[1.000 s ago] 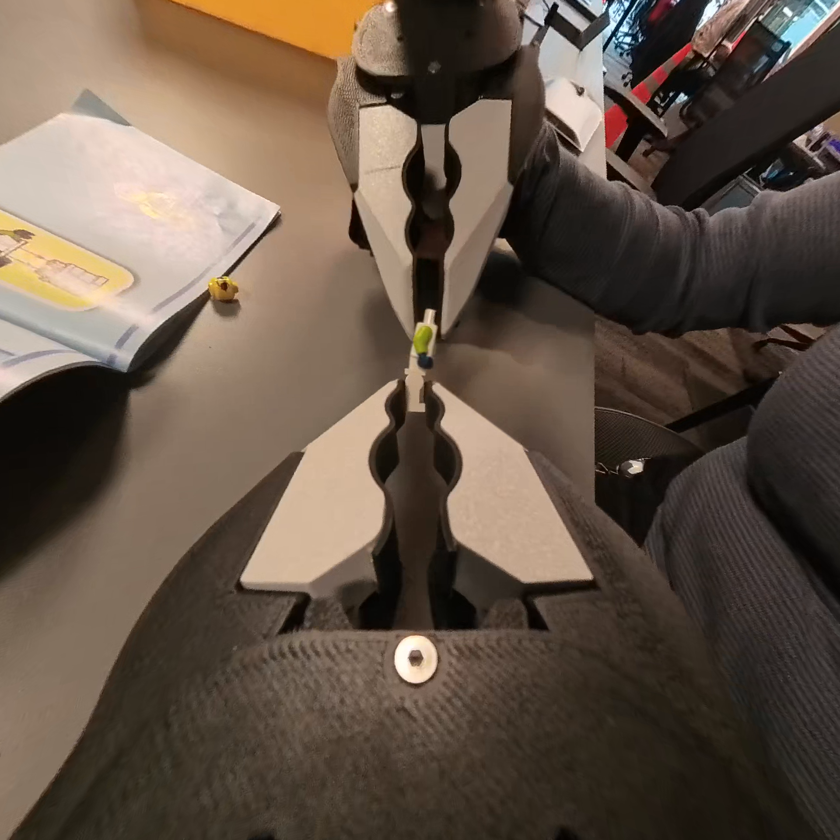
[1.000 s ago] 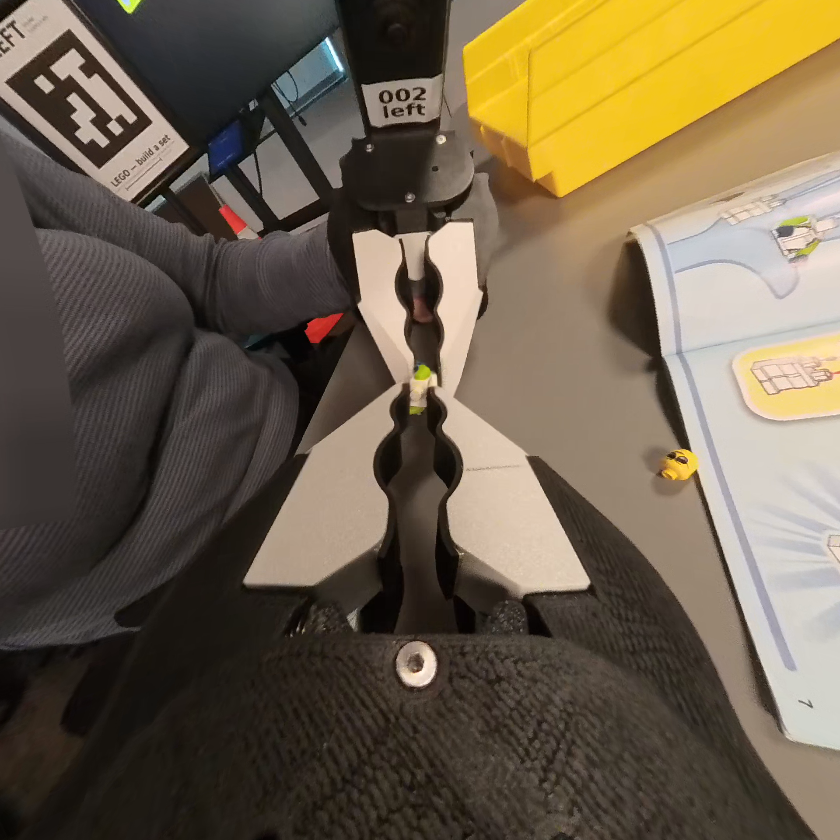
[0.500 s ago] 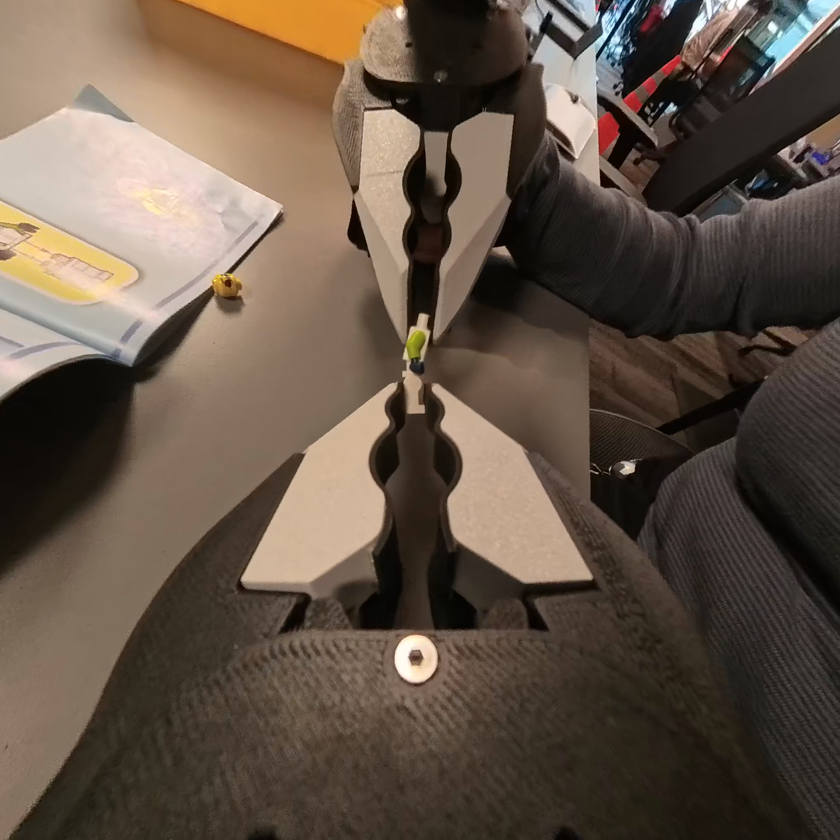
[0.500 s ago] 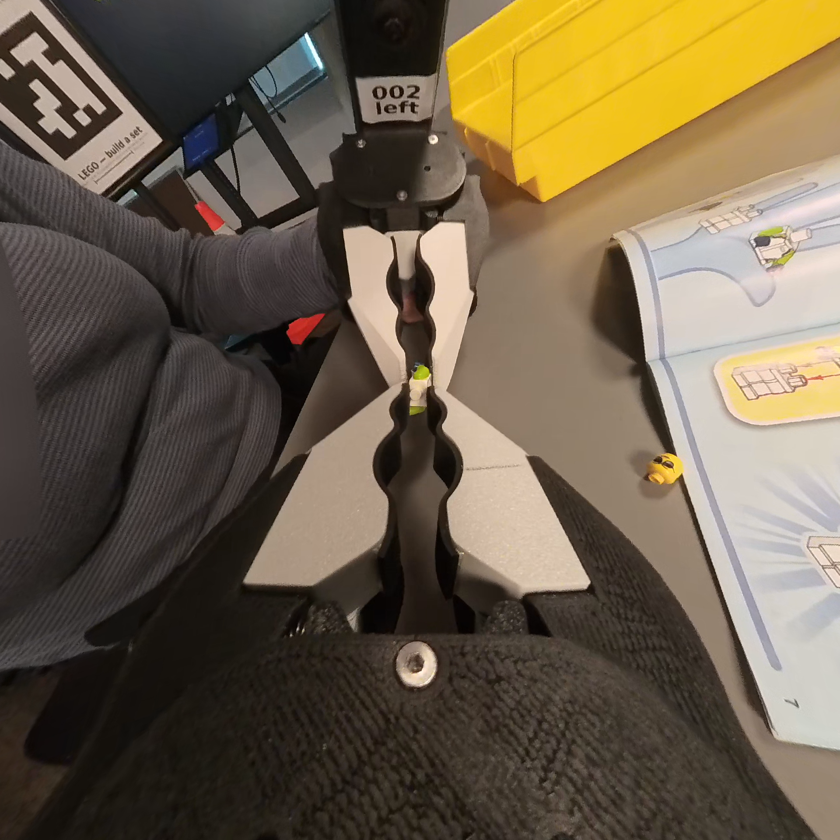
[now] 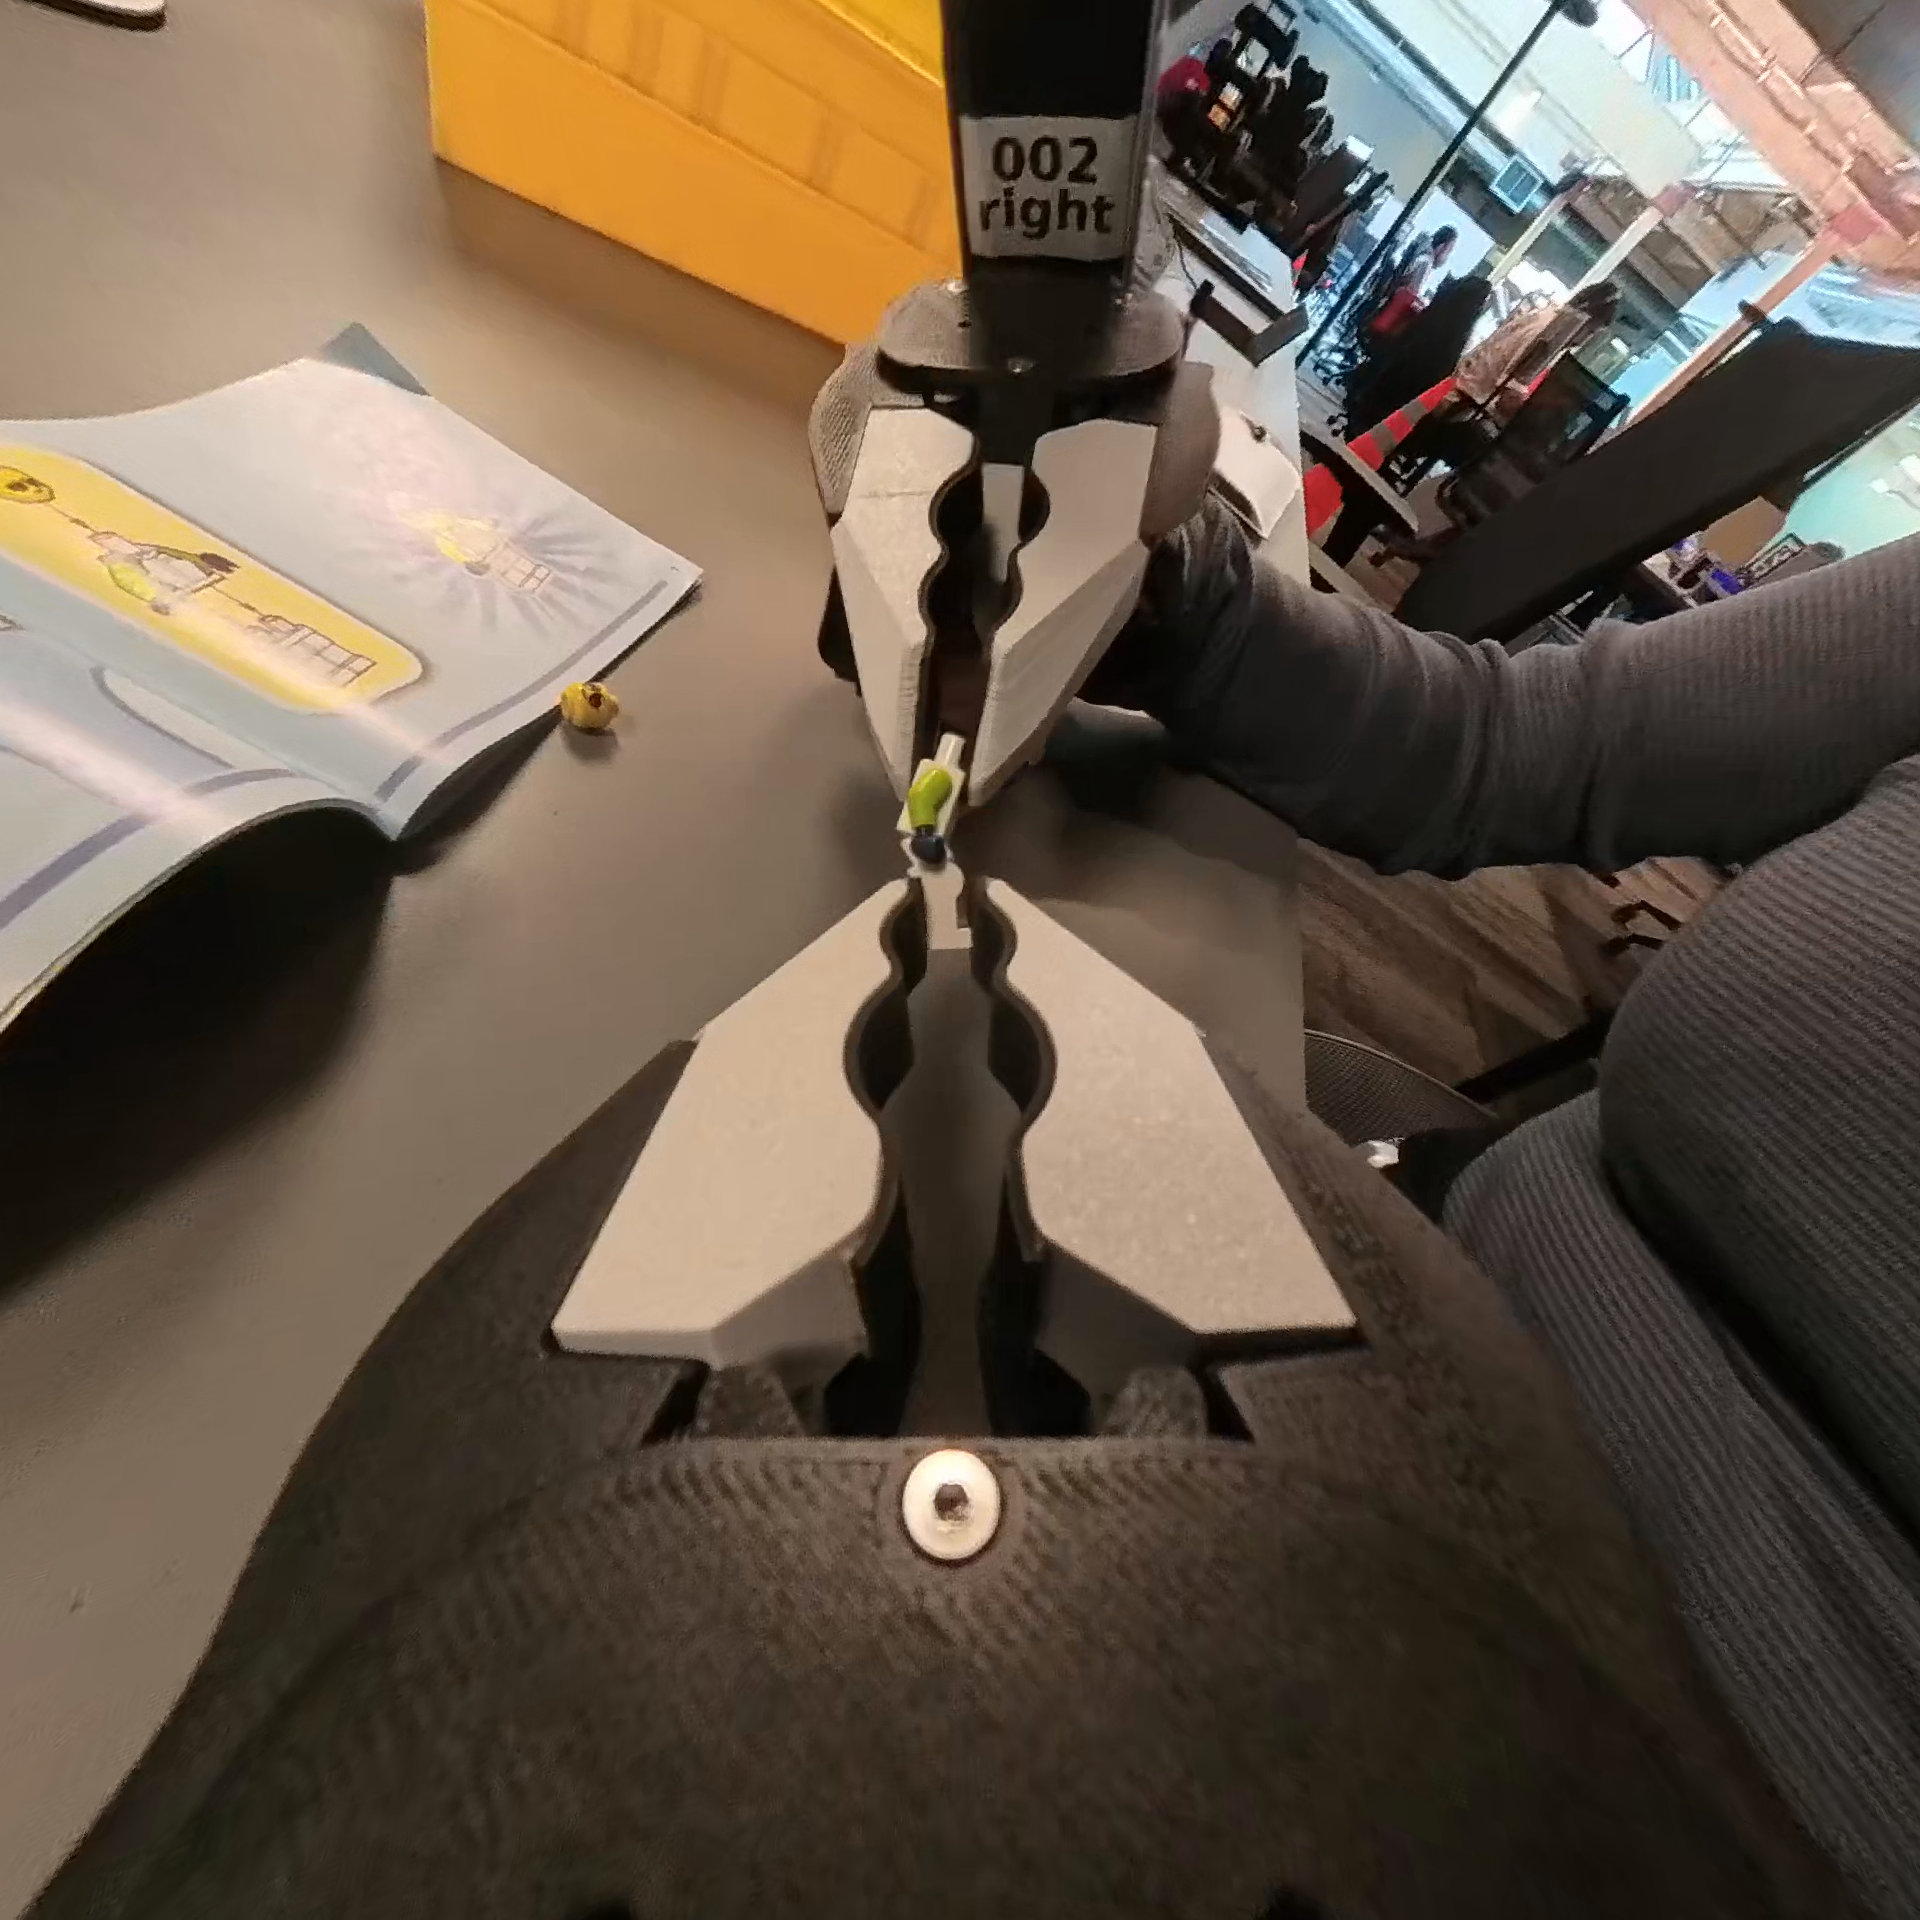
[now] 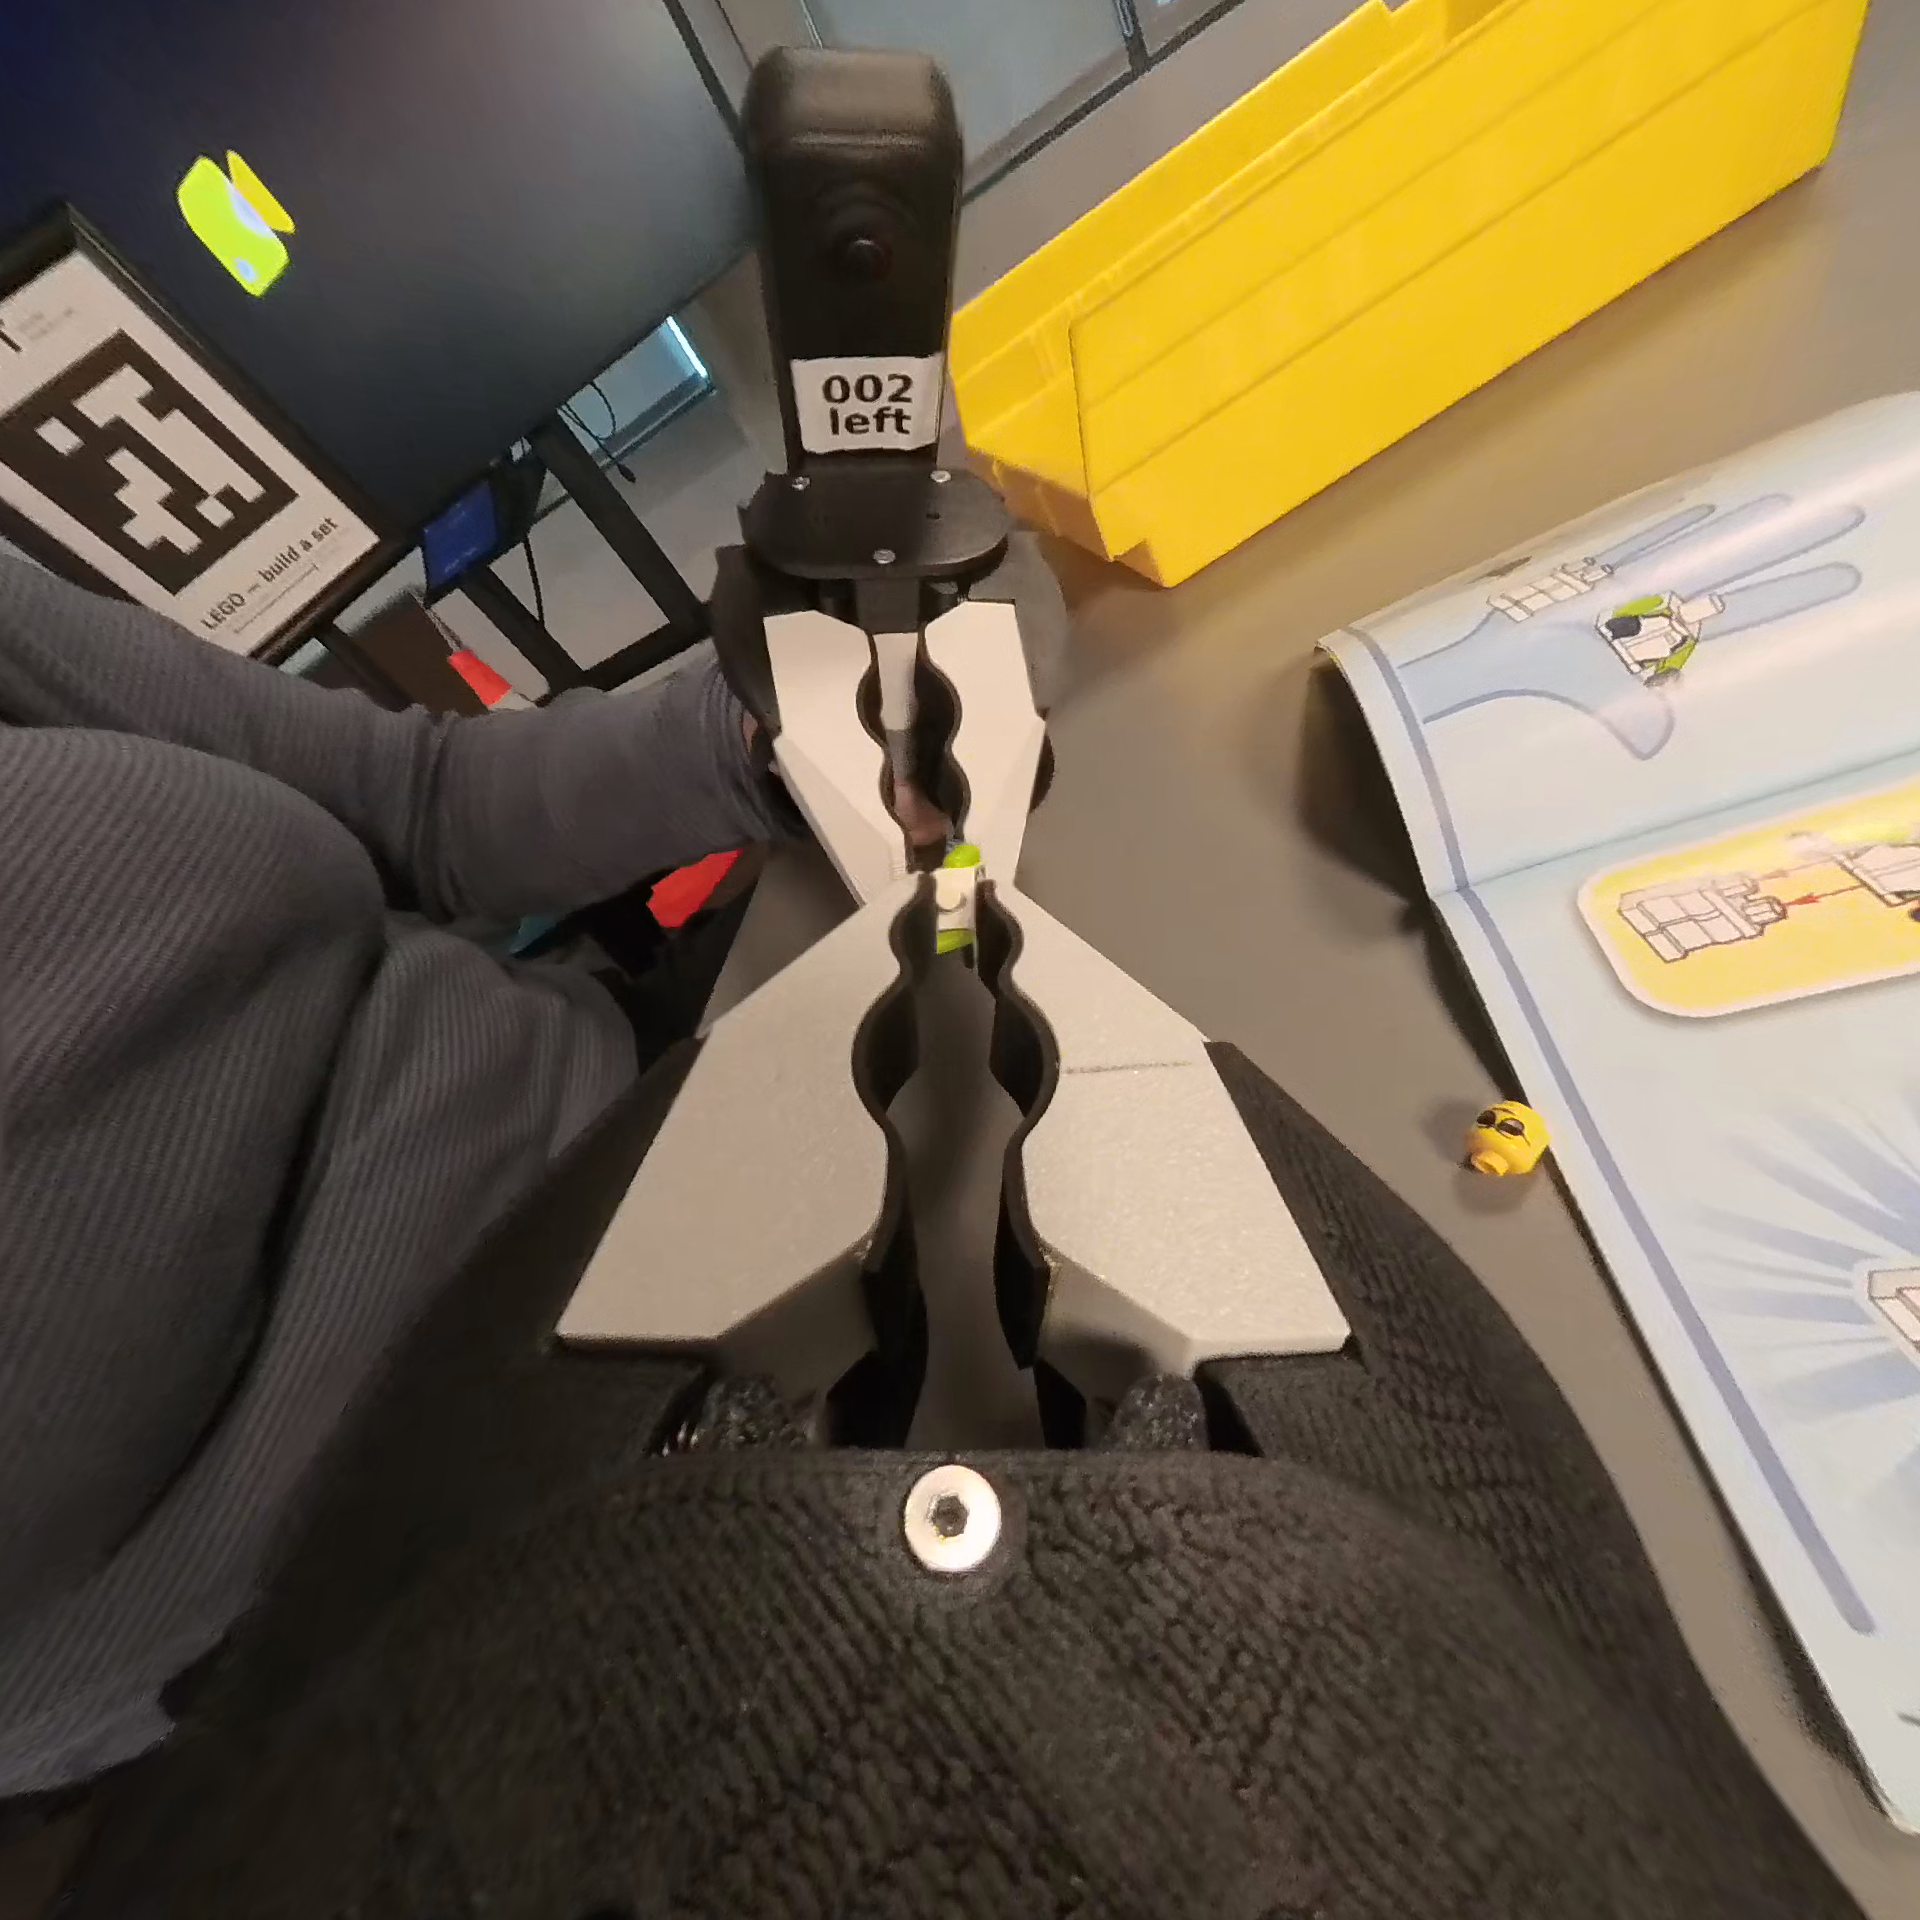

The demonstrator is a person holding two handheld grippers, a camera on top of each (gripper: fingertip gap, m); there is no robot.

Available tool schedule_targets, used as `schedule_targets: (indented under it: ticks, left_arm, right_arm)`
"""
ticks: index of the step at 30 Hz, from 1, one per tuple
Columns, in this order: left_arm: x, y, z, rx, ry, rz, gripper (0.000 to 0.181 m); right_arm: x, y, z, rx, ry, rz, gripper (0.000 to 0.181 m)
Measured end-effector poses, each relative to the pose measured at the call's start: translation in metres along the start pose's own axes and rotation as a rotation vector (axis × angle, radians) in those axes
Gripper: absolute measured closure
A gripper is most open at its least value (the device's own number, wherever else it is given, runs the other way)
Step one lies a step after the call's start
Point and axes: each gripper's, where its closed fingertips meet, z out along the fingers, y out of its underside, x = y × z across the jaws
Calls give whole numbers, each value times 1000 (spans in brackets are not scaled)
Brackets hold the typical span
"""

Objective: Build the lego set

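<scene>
Left gripper (image 5: 940, 902) clamped on white minifigure legs (image 5: 943, 914), right gripper (image 6: 951, 909) clamped on white-and-lime torso (image 6: 954, 906); tips meet at the tabletop's near edge (image 5: 1195, 831). Yellow minifigure head (image 6: 1507, 1138) lies beside the instruction booklet (image 6: 1714, 1039).

The right tongs (image 5: 951, 790) tilted, turning the minifigure torso (image 5: 928, 798) against the white legs (image 5: 940, 914).

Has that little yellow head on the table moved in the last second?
No. The yellow head still lies just off the booklet's edge in both views; only the cameras shifted.
</scene>
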Motion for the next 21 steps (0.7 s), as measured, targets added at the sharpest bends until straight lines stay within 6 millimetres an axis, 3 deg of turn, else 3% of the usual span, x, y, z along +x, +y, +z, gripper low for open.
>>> schedule_targets:
  ticks: [10,21]
  left_arm:
    - [14,5,0,-30,40,107,177]
    - [17,19,2,-123,-7,306,177]
  right_arm:
    - [-14,3,-1,-25,-152,159,176]
    - [-24,9,6,-68,-202,177,175]
